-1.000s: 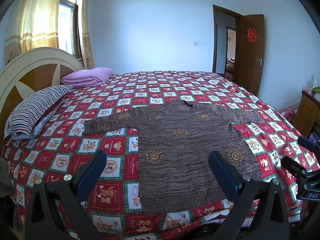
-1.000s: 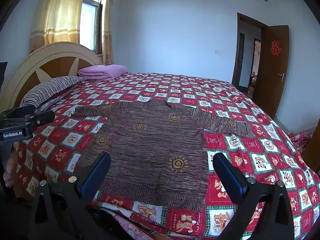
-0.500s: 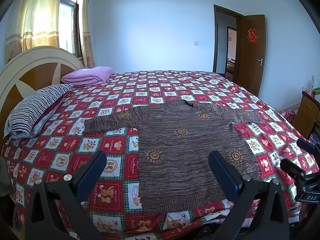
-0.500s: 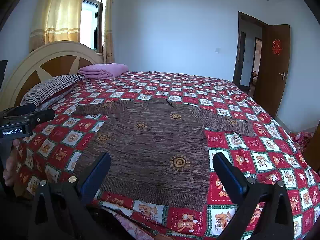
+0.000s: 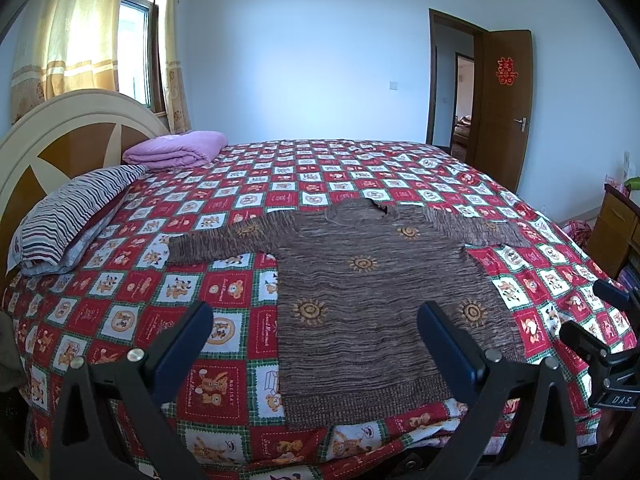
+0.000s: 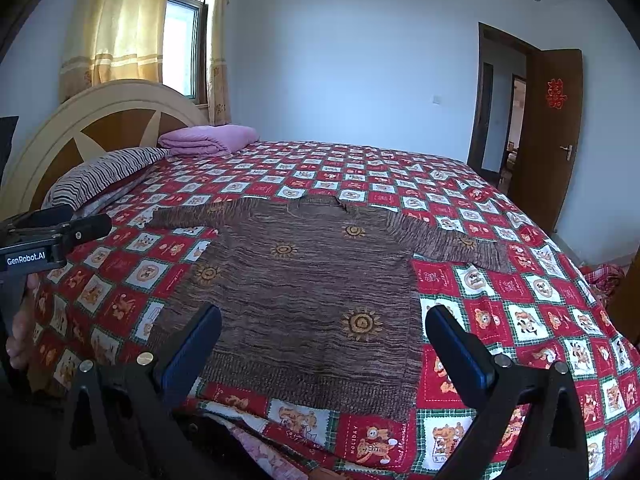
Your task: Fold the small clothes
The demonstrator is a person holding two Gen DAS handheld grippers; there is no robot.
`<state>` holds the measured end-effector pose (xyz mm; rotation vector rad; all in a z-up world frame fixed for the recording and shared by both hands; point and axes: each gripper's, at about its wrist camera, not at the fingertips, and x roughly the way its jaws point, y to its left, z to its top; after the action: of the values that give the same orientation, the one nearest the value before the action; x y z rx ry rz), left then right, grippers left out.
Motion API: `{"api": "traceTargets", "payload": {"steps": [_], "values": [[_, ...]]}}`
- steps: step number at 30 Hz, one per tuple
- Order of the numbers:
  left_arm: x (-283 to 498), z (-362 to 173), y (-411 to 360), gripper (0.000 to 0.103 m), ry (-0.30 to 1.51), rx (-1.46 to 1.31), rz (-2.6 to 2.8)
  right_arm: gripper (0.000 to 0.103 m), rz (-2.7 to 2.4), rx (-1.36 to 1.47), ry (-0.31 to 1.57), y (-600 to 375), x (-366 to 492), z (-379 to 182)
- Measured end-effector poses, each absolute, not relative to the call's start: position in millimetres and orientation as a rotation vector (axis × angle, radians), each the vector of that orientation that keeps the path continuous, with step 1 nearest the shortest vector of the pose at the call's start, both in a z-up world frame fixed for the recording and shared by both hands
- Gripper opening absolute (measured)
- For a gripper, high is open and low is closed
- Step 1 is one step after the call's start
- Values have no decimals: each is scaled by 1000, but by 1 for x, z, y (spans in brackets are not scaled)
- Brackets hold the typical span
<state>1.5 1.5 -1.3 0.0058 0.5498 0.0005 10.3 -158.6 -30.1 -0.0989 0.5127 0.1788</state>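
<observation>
A small brown knitted sweater point(image 5: 372, 292) with orange sun motifs lies flat on the bed, sleeves spread out, hem toward me. It also shows in the right wrist view point(image 6: 304, 292). My left gripper point(image 5: 316, 344) is open and empty, held above the bed's near edge in front of the hem's left part. My right gripper point(image 6: 324, 344) is open and empty, in front of the hem's right part. Each gripper shows at the edge of the other's view: the right gripper point(image 5: 600, 320) and the left gripper point(image 6: 60, 228).
The bed has a red checked quilt point(image 5: 224, 292) with bear prints. A striped pillow point(image 5: 72, 212) and a folded pink blanket point(image 5: 176, 152) lie by the headboard point(image 5: 68, 136) on the left. A wooden cabinet point(image 5: 612, 220) stands at the right, an open door point(image 5: 504, 108) behind.
Both grippers have drifted slightly; the sweater has not moved and both grippers stay open.
</observation>
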Motion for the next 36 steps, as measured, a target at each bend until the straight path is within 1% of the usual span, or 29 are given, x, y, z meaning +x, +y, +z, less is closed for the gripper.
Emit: {"api": "traceTargets", "payload": {"steps": [19, 26, 36], "values": [[3, -4, 6, 103, 558, 3, 0, 102, 183, -99, 516, -157, 11, -32], [7, -20, 7, 103, 585, -2, 0, 102, 211, -96, 535, -157, 19, -43], [47, -31, 13, 103, 618, 63, 46, 102, 190, -55, 601, -183, 59, -70]]}}
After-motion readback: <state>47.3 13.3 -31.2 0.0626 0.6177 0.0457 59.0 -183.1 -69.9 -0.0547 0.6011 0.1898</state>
